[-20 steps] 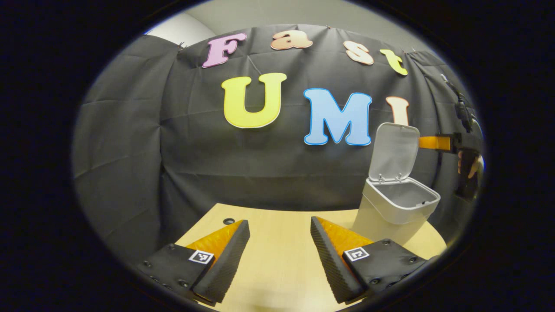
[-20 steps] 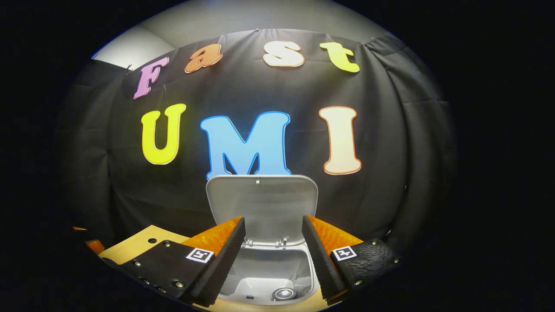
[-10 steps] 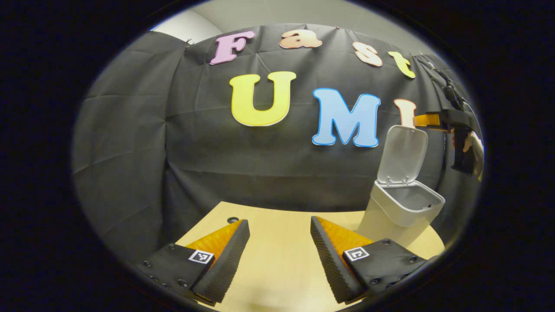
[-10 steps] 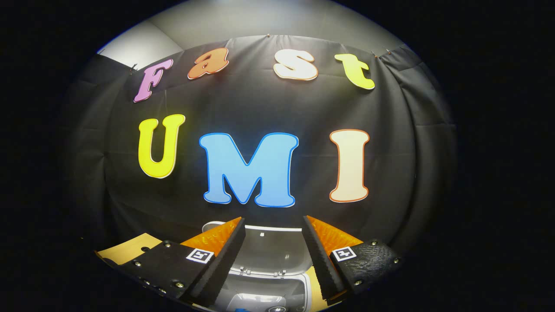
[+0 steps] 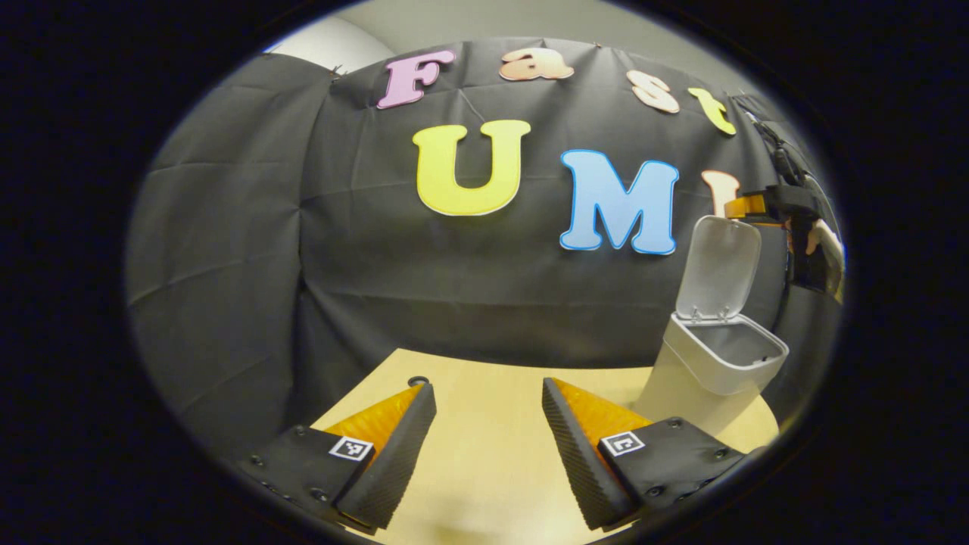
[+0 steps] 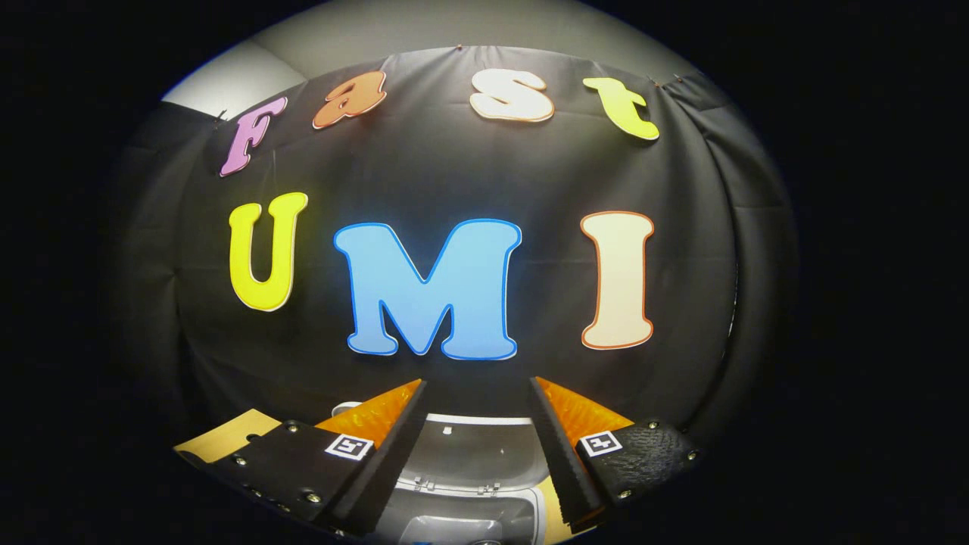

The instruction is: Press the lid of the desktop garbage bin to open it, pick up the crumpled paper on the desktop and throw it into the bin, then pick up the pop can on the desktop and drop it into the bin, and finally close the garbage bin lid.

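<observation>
Pale bin [image 5: 715, 363] upright at the tabletop's [image 5: 484, 454] far right edge, lid [image 5: 719, 265] raised near vertical. Left tongs [image 5: 488, 393] wide, empty, over bare wood. Right tongs [image 6: 477, 390] wide, empty, above the lid's top edge.

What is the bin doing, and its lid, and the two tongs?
garbage bin: standing upright on the table, open.
lid: flipped up, standing nearly upright at the back of the bin.
left tongs: open, holding nothing, low over the table.
right tongs: open, holding nothing, up by the lid's top edge.
</observation>
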`<state>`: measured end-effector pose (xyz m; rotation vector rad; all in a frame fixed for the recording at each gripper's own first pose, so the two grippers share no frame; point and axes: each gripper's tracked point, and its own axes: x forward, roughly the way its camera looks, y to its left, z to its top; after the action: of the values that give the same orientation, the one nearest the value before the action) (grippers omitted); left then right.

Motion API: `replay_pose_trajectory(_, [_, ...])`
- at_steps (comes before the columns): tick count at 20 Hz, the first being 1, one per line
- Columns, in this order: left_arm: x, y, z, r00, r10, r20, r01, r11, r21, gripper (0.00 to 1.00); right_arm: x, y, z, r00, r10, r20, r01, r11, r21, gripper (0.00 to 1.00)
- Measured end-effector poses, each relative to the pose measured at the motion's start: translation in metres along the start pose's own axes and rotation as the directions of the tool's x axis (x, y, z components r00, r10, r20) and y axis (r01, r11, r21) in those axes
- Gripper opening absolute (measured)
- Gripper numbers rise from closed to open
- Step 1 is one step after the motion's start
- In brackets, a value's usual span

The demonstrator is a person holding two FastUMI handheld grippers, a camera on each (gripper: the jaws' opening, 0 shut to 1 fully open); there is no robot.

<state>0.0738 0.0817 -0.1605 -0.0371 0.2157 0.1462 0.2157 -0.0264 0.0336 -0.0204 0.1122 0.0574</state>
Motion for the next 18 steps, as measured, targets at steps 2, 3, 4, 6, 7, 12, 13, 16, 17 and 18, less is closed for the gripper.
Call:
replay_pose_trajectory(2, [0.002,-0.005,0.0,1.0,-0.008,-0.001,0.008,1.0,0.002,0.94,-0.003,0.001,-0.001,1.0,0.003,-0.007,-0.003,1.0,-0.004,0.84])
replay_pose_trajectory(3, [0.003,-0.008,0.0,1.0,-0.013,-0.001,0.013,1.0,0.002,0.96,-0.005,0.001,-0.002,1.0,0.005,-0.012,-0.006,1.0,-0.012,0.84])
replay_pose_trajectory(4, [0.004,-0.011,0.0,1.0,-0.017,-0.002,0.017,1.0,0.002,0.96,-0.007,0.002,-0.003,1.0,0.006,-0.016,-0.007,1.0,-0.02,0.85])
replay_pose_trajectory(6, [0.005,-0.015,-0.001,1.0,-0.027,-0.002,0.027,1.0,0.002,0.96,-0.013,0.002,-0.005,1.0,0.007,-0.024,-0.008,1.0,-0.024,0.85])
replay_pose_trajectory(7, [0.006,-0.017,-0.001,0.999,-0.032,-0.001,0.032,0.999,0.004,0.96,-0.016,0.003,-0.006,1.0,0.008,-0.024,-0.008,1.0,-0.022,0.85])
replay_pose_trajectory(12, [0.005,-0.029,0.0,0.998,-0.057,0.002,0.057,0.998,0.013,0.96,-0.028,0.005,-0.012,1.0,0.015,-0.024,-0.015,1.0,-0.001,0.85])
replay_pose_trajectory(13, [0.004,-0.031,0.0,0.998,-0.06,0.003,0.06,0.998,0.014,0.96,-0.031,0.005,-0.013,1.0,0.016,-0.025,-0.016,1.0,0.0,0.85])
replay_pose_trajectory(16, [0.002,-0.035,0.0,0.998,-0.066,0.005,0.066,0.998,0.016,0.94,-0.04,0.006,-0.019,1.0,0.015,-0.025,-0.014,1.0,0.018,0.85])
replay_pose_trajectory(17, [0.002,-0.037,-0.001,0.998,-0.068,0.005,0.068,0.997,0.019,0.96,-0.044,0.006,-0.021,1.0,0.015,-0.023,-0.014,1.0,0.028,0.85])
replay_pose_trajectory(18, [-0.001,-0.036,-0.001,0.998,-0.069,0.004,0.069,0.997,0.023,0.96,-0.048,0.006,-0.022,1.0,0.013,-0.017,-0.012,0.999,0.033,0.85])
